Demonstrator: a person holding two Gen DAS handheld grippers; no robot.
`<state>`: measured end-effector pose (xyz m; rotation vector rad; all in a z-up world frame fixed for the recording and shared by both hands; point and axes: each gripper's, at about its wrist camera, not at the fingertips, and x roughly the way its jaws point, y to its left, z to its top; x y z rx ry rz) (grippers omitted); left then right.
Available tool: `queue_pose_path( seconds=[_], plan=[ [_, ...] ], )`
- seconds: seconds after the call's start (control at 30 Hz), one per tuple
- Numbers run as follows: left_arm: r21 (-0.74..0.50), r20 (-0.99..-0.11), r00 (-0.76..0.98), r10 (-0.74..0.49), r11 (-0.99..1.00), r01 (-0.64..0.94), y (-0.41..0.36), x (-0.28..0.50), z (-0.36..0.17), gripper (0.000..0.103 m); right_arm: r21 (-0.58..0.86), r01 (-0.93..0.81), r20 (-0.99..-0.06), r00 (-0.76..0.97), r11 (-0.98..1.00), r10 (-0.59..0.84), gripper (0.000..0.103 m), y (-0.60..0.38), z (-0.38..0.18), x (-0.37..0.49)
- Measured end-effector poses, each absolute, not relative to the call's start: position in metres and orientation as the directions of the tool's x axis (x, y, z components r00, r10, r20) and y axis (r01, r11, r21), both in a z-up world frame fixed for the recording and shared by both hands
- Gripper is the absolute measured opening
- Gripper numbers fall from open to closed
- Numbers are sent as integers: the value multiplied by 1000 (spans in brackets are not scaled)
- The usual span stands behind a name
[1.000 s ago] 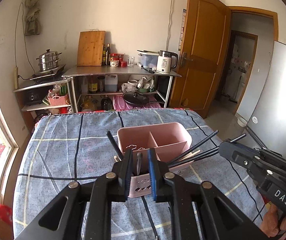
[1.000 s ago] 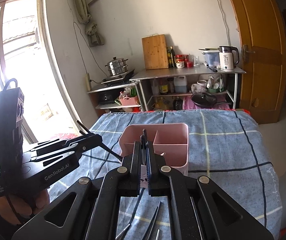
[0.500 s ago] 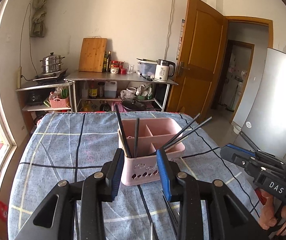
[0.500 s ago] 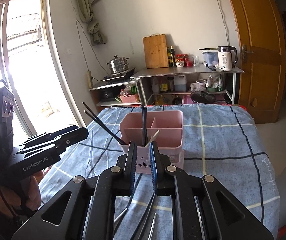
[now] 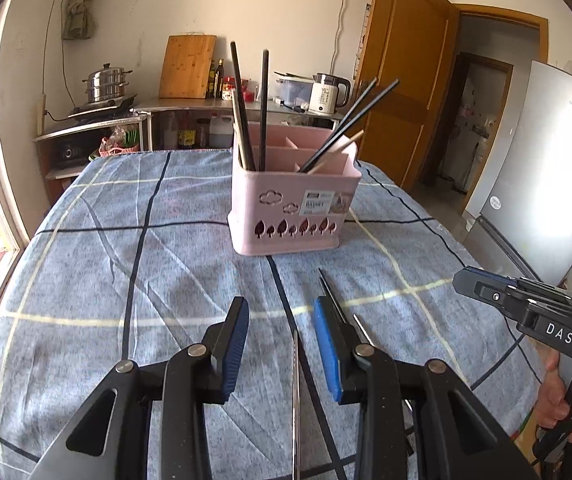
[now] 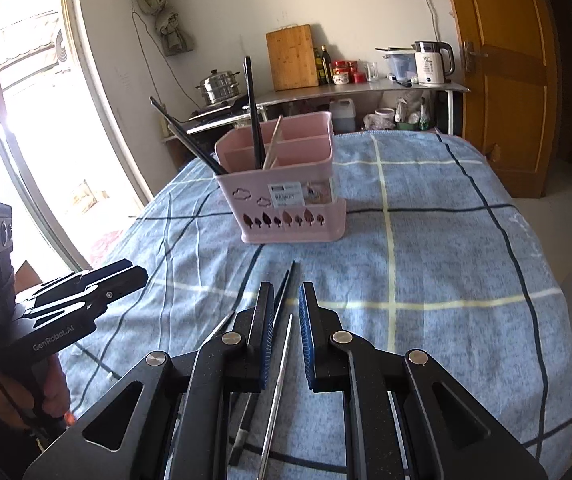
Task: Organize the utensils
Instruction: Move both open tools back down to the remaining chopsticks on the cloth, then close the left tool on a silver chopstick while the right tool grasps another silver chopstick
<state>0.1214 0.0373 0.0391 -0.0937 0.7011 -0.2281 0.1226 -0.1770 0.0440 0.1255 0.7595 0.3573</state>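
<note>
Both claws hung just short of the pink basket [image 5: 292,204], nothing gripped: left gripper [image 5: 281,344] moderately parted, right gripper [image 6: 286,332] narrowly parted, over loose chopsticks [image 6: 277,384] lying before it.

Open cloth, one obstacle ahead
Basket [image 5: 294,204] with upright chopsticks [image 5: 263,108] blocks centre; cloth [image 5: 125,264] either side free.
</note>
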Motion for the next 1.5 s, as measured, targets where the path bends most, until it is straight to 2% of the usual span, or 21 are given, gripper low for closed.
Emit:
queue_pose_path(
  seconds=[0.37, 0.93, 1.03, 1.13, 1.5],
  plan=[
    [-157, -711, 661, -241, 970, 184, 26, 110, -4, 33, 238, -260, -715, 605, 936, 350, 13, -171, 11, 116],
    [-135, -793, 566, -224, 972, 194, 5, 144, -39, 33, 214, -252, -803, 504, 944, 316, 13, -148, -32, 144],
    [-102, -796, 574, -194, 977, 189, 1, 148, -40, 30, 213, -242, -813, 493, 947, 309, 13, -147, -37, 149],
    [-80, -801, 577, -160, 984, 162, 2, 152, -41, 23, 201, -223, -817, 500, 954, 289, 13, -152, -36, 151],
    [-75, -822, 563, -87, 996, 44, 22, 162, -38, 20, 219, -185, -838, 467, 958, 281, 13, -159, -35, 168]
  ],
)
